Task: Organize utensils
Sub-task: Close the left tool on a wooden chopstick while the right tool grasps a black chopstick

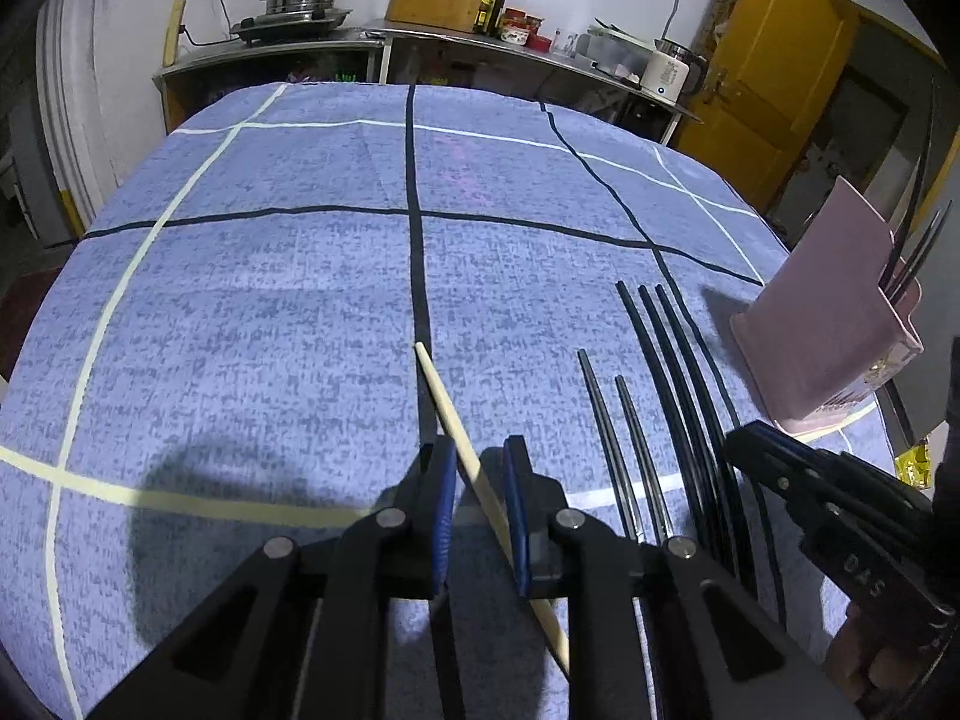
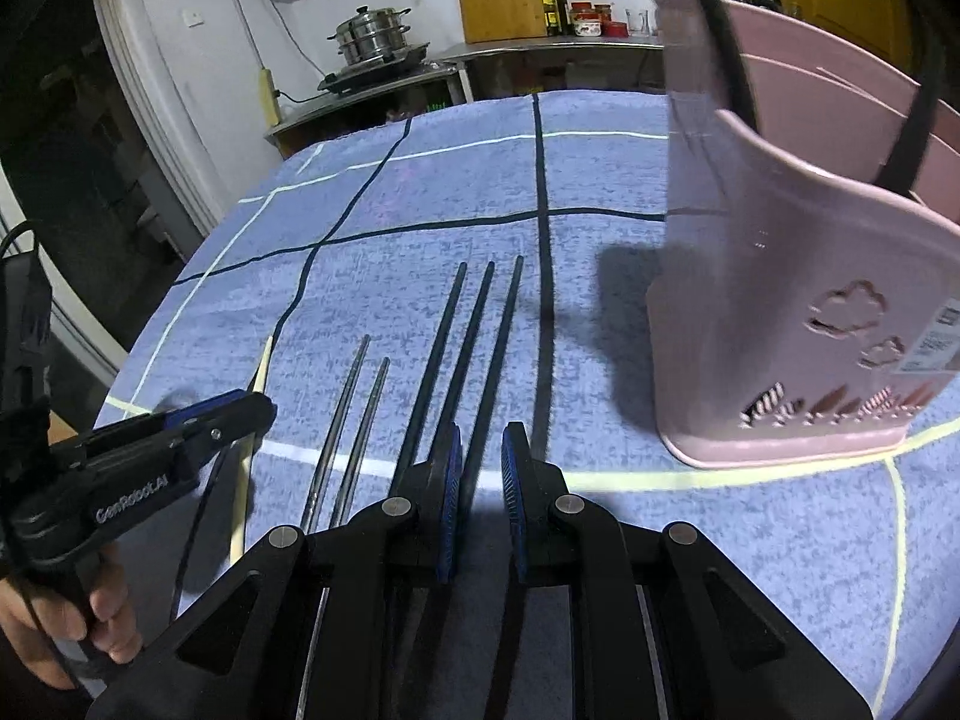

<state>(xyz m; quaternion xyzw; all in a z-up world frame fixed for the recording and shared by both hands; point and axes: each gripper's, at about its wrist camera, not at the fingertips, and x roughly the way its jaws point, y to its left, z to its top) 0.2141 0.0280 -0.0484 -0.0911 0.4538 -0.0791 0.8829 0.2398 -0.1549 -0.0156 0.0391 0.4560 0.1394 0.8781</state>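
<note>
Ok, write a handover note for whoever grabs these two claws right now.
Left claw: slightly parted around the wooden chopstick, grip unclear.
Right claw: slightly open, empty, above three black chopsticks on the cloth.
Two metal chopsticks lie between.
Done: some dark sticks stand in the pink holder.
To do: all six loose ones.

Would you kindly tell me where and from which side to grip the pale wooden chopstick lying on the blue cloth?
Grip the pale wooden chopstick mid-shaft from above, pads across its width: it lies flat, thin and round, apart from the metal pair.
</note>
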